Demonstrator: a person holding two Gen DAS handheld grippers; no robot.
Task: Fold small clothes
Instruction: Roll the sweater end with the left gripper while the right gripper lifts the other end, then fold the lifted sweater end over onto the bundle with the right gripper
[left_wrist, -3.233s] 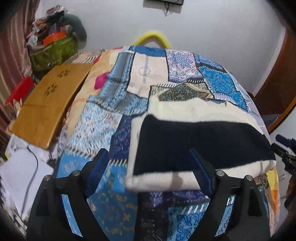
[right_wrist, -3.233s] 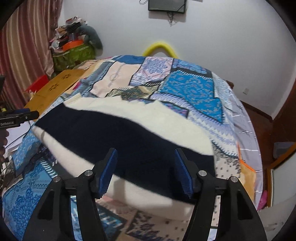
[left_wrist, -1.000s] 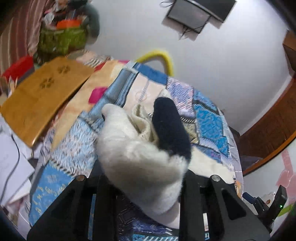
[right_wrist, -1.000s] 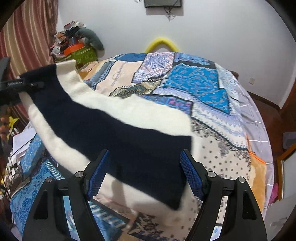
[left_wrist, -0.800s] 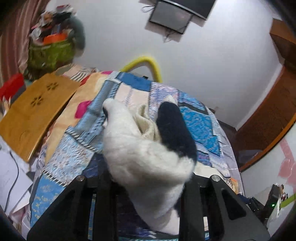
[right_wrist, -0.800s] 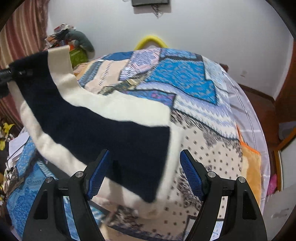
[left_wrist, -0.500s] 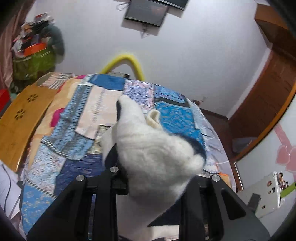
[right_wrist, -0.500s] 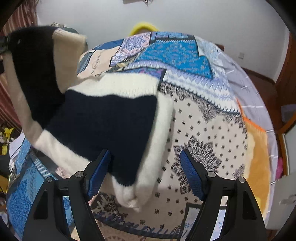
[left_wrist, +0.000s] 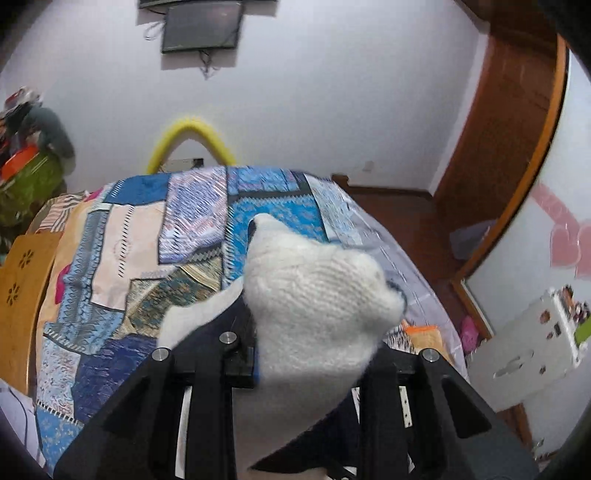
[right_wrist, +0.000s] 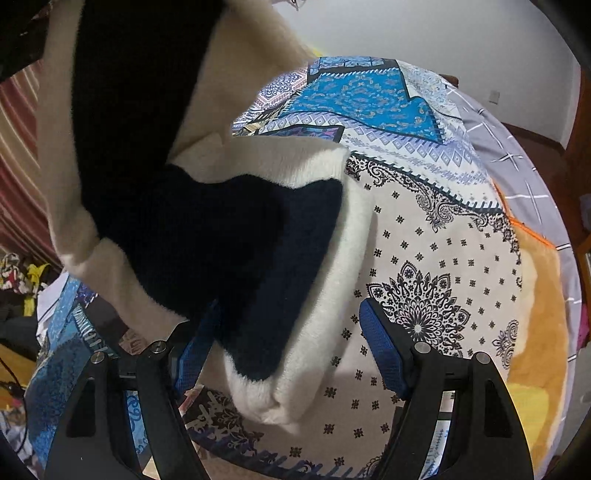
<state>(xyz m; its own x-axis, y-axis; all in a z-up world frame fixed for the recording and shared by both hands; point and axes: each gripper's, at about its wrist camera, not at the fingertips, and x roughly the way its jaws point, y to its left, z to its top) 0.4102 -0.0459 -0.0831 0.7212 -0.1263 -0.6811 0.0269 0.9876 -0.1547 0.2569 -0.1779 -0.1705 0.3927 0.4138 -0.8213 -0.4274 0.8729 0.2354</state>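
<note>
Across the frame's middle, my left gripper (left_wrist: 310, 354) pinches the knitted garment (left_wrist: 317, 306); right gripper (right_wrist: 286, 354) spread, I should lay it squarely.

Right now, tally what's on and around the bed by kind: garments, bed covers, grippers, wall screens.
Garments: 1, the cream and navy knit sweater
Bed covers: 1, the patchwork quilt
Grippers: 2, the left gripper clamped on the sweater, the right gripper open around its folded edge
Wall screens: 1, the screen
Total: 5
</note>
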